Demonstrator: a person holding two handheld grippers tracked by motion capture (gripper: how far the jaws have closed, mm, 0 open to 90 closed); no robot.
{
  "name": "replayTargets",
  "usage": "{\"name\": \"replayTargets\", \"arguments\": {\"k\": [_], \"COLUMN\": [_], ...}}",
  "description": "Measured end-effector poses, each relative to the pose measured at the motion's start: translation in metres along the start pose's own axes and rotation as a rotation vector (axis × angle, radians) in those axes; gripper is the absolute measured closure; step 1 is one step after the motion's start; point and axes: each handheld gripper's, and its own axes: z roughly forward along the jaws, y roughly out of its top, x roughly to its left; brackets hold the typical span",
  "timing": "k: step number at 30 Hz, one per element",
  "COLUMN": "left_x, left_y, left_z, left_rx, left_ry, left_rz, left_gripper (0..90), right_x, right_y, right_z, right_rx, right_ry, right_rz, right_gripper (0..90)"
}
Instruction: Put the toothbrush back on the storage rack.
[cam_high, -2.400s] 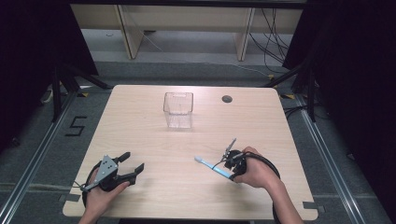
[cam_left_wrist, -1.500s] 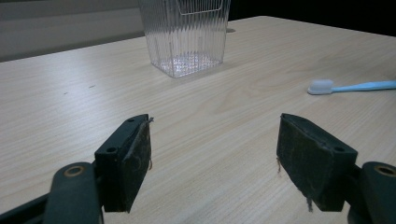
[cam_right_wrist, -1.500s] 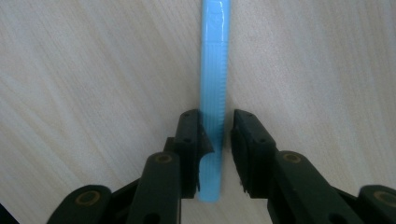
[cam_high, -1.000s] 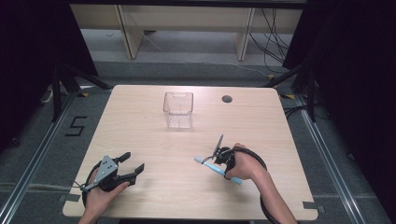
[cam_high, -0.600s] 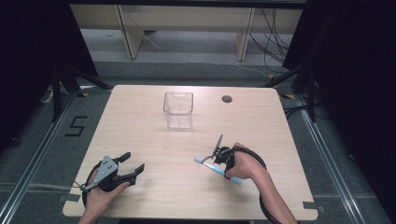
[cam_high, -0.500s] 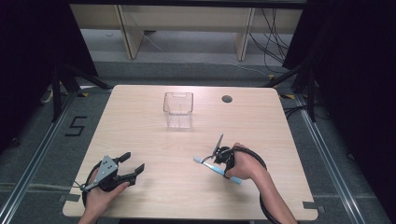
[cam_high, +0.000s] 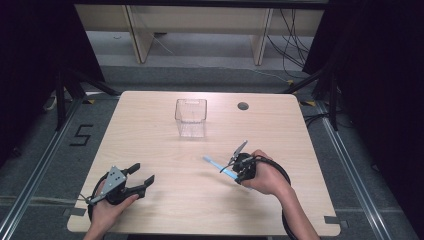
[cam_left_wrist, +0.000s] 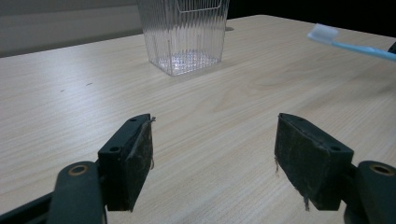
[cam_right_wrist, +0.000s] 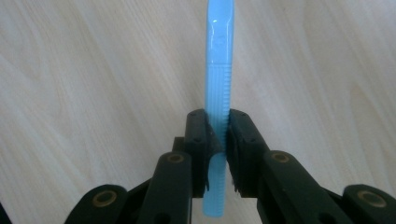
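Jaws of our right gripper (cam_right_wrist: 216, 140), having just closed, clamped the slim light-blue plastic toothbrush (cam_right_wrist: 218, 84) by its ribbed handle, low over the pale wooden tabletop (cam_high: 165, 150), likely for carrying to the clear ribbed plastic cup (cam_high: 191, 116) standing well apart, path unobstructed. Our left gripper (cam_left_wrist: 215, 163) rested released, grasping nothing.

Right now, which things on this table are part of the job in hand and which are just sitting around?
In the job:
- blue toothbrush, clamped by its handle in the right gripper
- clear ribbed cup, standing empty at the far middle; likely where the toothbrush goes

Not in it:
- left gripper, open and resting near the table's front edge
- round cable hole in the table
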Motion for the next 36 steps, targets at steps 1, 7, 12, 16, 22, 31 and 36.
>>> {"name": "replayTargets", "arguments": {"k": [1, 7, 12, 16, 22, 31, 36], "left_x": [0.000, 0.001, 0.001, 0.001, 0.002, 0.004, 0.004], "left_y": [0.000, 0.000, 0.000, 0.000, 0.000, 0.000, 0.000], "left_z": [0.000, 0.000, 0.000, 0.000, 0.000, 0.002, 0.003], "left_rx": [0.000, -0.001, -0.001, -0.001, -0.004, -0.031, -0.031], "left_ry": [-0.001, -0.002, -0.002, -0.002, -0.003, -0.020, -0.024], "left_rz": [0.000, -0.004, -0.009, -0.009, -0.010, -0.012, -0.010], "left_gripper": [27.6, 28.2, 28.6, 28.8, 29.0, 29.2, 29.7], "right_x": [0.000, 0.001, 0.003, 0.007, 0.008, 0.014, 0.016], "right_y": [-0.001, -0.009, -0.017, -0.025, -0.034, -0.037, -0.040], "right_z": [-0.001, -0.007, -0.012, -0.011, -0.007, -0.003, -0.001], "right_rx": [-0.023, -0.125, -0.239, -0.311, -0.400, -0.538, -0.631], "right_ry": [0.000, -0.025, -0.046, -0.068, -0.070, -0.118, -0.143], "right_rz": [-0.007, 0.007, 0.018, 0.049, 0.058, 0.090, 0.118], "right_gripper": [79.3, 79.3, 79.3, 79.2, 79.2, 79.2, 79.2]}}
